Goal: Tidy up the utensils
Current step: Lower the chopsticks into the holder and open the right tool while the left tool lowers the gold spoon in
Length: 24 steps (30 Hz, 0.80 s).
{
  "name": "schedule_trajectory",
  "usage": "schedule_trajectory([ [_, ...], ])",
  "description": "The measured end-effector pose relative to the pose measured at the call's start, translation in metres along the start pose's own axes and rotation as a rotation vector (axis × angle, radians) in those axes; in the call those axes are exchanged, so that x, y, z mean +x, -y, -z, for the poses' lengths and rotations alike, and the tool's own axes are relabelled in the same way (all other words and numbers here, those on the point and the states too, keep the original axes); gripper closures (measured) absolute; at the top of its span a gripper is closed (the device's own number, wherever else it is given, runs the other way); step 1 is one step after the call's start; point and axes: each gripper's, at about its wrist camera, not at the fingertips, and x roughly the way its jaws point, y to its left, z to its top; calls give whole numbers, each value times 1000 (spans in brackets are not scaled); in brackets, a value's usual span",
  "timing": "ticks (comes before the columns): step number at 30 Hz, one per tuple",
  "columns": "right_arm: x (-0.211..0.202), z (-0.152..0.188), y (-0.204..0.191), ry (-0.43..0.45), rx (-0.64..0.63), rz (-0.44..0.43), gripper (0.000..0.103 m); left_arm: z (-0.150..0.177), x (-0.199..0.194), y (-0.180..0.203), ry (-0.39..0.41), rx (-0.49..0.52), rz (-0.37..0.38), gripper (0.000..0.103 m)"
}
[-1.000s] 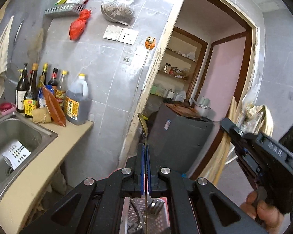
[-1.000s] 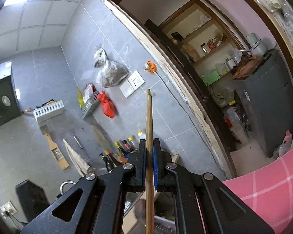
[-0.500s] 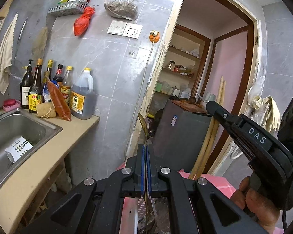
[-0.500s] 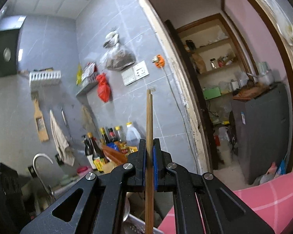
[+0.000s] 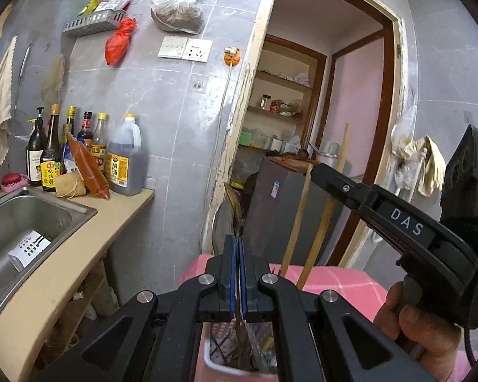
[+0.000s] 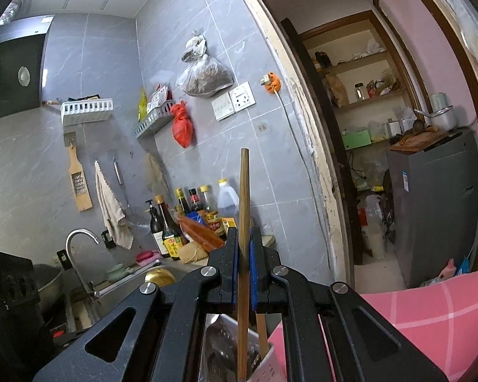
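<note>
My left gripper [image 5: 238,248] is shut on a metal spoon [image 5: 233,203] held upright, its lower end inside a white perforated utensil holder [image 5: 220,350] just below the fingers. My right gripper [image 6: 244,242] is shut on wooden chopsticks [image 6: 244,191], upright, their lower ends in the same holder [image 6: 271,363]. In the left wrist view the right gripper [image 5: 322,172] stands to the right, with the chopsticks [image 5: 322,222] running down into the holder. The holder stands on a pink checked cloth [image 5: 344,283].
A counter [image 5: 79,251] with a steel sink [image 5: 22,222] lies at left, with sauce bottles [image 5: 89,156] at the wall. A tap [image 6: 79,238] rises over the sink. A doorway [image 5: 318,127] with a grey cabinet [image 5: 280,203] is ahead.
Both grippers have come lower, bringing the spoon and chopsticks down into the holder. The right gripper has come closer to the left one.
</note>
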Motion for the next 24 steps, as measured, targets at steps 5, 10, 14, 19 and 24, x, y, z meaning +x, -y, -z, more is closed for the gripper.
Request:
schedule_trajectory([
  [5, 0, 9, 1, -48, 8, -6, 98, 4, -1, 0, -41, 7, 11, 100],
  [10, -1, 14, 3, -85, 16, 6, 97, 9, -3, 1, -85, 10, 25, 100],
  [14, -6, 9, 1, -90, 5, 17, 91, 8, -8, -5, -91, -31, 29, 100],
  [19, -20, 0, 2, -75, 5, 44, 78, 5, -14, -8, -98, -52, 27, 98],
  [24, -42, -8, 1, -52, 0, 85, 66, -2, -23, -6, -90, -54, 25, 84],
])
